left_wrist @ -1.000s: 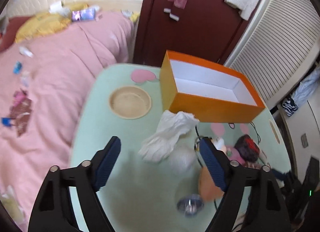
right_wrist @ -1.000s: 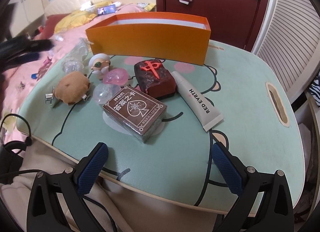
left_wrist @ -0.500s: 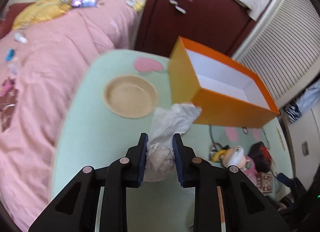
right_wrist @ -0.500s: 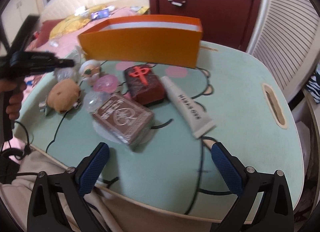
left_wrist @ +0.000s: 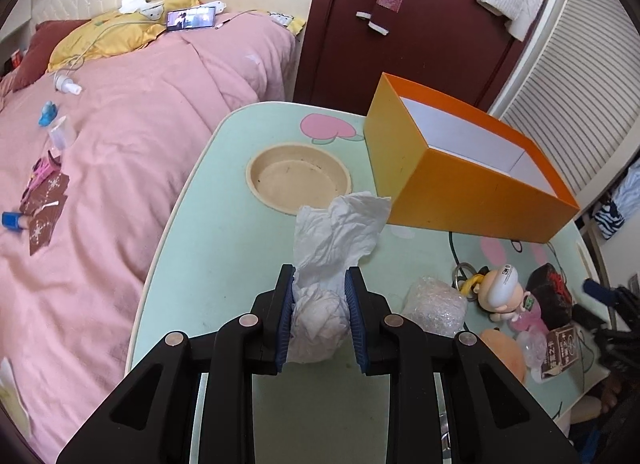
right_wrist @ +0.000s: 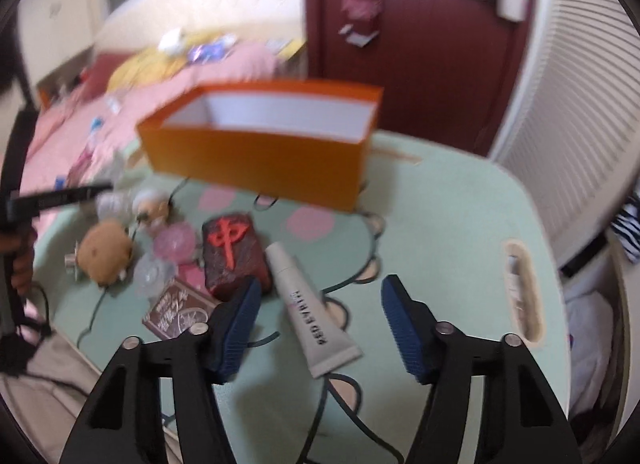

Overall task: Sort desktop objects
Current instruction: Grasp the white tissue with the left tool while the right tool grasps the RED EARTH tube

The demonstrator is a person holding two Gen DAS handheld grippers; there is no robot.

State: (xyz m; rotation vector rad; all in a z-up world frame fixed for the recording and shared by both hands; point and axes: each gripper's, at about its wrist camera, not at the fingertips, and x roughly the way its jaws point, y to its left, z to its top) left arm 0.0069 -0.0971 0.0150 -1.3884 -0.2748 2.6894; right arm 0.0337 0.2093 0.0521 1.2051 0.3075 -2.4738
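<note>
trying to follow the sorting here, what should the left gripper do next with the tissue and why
Probably lift it clear of the table. The left gripper is already shut on the crumpled tissue, which still seems to rest on the green tabletop. The open orange box just beyond looks like a likely place to carry it.

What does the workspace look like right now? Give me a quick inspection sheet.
Surface: green cartoon-print table, with a round tan recess.
Job's things: orange box, open, nothing seen inside; crumpled tissue; white tube; red-character block; card box; doll keychain; brown plush.
Clutter: bubble-wrap wad; clear and pink capsules.
Grippers: left tool shut on the tissue; right tool closing, tube between its pads, not touched.
Cables: black cord over the table's near edge.
Surroundings: pink bed with a phone; dark red wardrobe.
</note>
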